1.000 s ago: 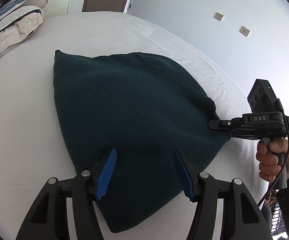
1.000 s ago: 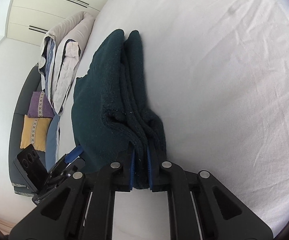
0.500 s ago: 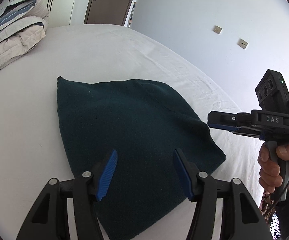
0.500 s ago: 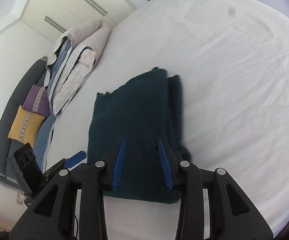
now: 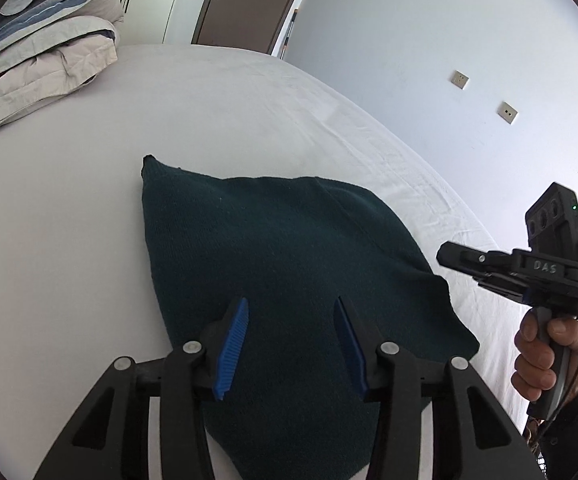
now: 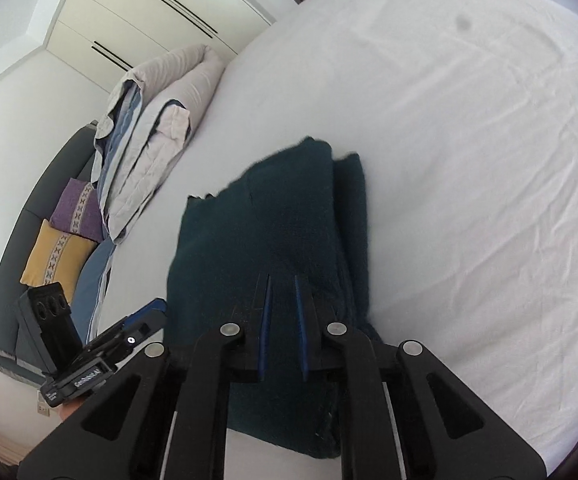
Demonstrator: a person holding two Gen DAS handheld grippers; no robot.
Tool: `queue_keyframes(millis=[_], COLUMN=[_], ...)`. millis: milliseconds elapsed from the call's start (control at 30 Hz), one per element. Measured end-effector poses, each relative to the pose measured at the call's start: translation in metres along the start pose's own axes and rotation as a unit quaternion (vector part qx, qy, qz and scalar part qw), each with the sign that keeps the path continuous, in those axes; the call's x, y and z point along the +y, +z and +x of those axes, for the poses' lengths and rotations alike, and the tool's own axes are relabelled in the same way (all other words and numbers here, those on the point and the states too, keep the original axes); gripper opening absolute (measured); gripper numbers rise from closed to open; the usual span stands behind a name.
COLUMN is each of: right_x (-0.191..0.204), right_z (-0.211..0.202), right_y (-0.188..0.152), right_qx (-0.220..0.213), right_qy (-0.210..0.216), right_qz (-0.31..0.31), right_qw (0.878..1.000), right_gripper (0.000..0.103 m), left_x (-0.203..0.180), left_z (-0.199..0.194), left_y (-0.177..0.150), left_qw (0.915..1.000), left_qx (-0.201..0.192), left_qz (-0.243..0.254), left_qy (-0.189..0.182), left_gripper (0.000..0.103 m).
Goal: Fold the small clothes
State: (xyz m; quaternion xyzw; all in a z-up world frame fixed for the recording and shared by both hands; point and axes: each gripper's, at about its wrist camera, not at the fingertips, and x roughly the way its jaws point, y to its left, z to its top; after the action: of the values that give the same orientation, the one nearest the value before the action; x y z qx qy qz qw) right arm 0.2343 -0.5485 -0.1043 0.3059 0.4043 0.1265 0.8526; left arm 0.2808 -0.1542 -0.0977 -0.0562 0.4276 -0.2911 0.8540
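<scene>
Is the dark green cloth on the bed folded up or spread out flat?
Folded. The dark green cloth lies on the bed with stacked layers showing along its right edge.

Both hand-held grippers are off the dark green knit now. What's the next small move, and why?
Probably lower the left hand-held gripper onto the near edge of the folded dark green knit garment and close on it for another fold. Its jaws stand open above the cloth, the right hand-held gripper holds nothing with a narrow gap, and the garment lies flat on the white bed sheet.
</scene>
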Motion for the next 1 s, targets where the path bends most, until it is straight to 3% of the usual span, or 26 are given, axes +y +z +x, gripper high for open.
queue_keyframes(millis=[133, 267, 367, 467, 600, 700, 800, 900, 1000], right_x=[0.026, -0.009, -0.028, -0.012, 0.015, 0.009, -0.01, -0.025, -0.023], right_z=[0.036, 0.092, 0.092, 0.084, 0.094, 0.124, 0.125, 0.103, 0.075], right_y=[0.036, 0.049, 0.052, 0.058, 0.072, 0.073, 0.073, 0.072, 0.068], right_qx=[0.022, 0.07, 0.047, 0.025, 0.028, 0.058, 0.025, -0.014, -0.036], right_qy=[0.017, -0.03, 0.01, -0.02, -0.009, -0.066, -0.036, -0.035, -0.09], right_qz=[-0.018, 0.043, 0.076, 0.044, 0.014, -0.007, 0.008, 0.045, 0.021], right_qw=[0.999, 0.996, 0.996, 0.999, 0.999, 0.996, 0.999, 0.998, 0.995], right_gripper=[0.011, 0.01, 0.005, 0.01, 0.011, 0.01, 0.006, 0.008, 0.011], left_x=[0.006, 0.004, 0.007, 0.017, 0.009, 0.007, 0.005, 0.001, 0.009], left_z=[0.025, 0.052, 0.055, 0.056, 0.059, 0.062, 0.065, 0.065, 0.06], left_y=[0.018, 0.022, 0.023, 0.022, 0.022, 0.024, 0.023, 0.018, 0.018], left_qw=[0.9998, 0.9981, 0.998, 0.9989, 0.9981, 0.9977, 0.9976, 0.9974, 0.9988], left_qx=[0.01, 0.037, 0.043, 0.04, 0.043, 0.046, 0.042, 0.03, 0.019], left_qz=[-0.002, 0.021, 0.02, 0.0, 0.008, 0.008, 0.006, 0.018, 0.006], left_qy=[0.019, 0.045, 0.042, 0.025, 0.044, 0.05, 0.055, 0.063, 0.046], left_gripper=[0.048, 0.048, 0.048, 0.049, 0.049, 0.05, 0.05, 0.05, 0.049])
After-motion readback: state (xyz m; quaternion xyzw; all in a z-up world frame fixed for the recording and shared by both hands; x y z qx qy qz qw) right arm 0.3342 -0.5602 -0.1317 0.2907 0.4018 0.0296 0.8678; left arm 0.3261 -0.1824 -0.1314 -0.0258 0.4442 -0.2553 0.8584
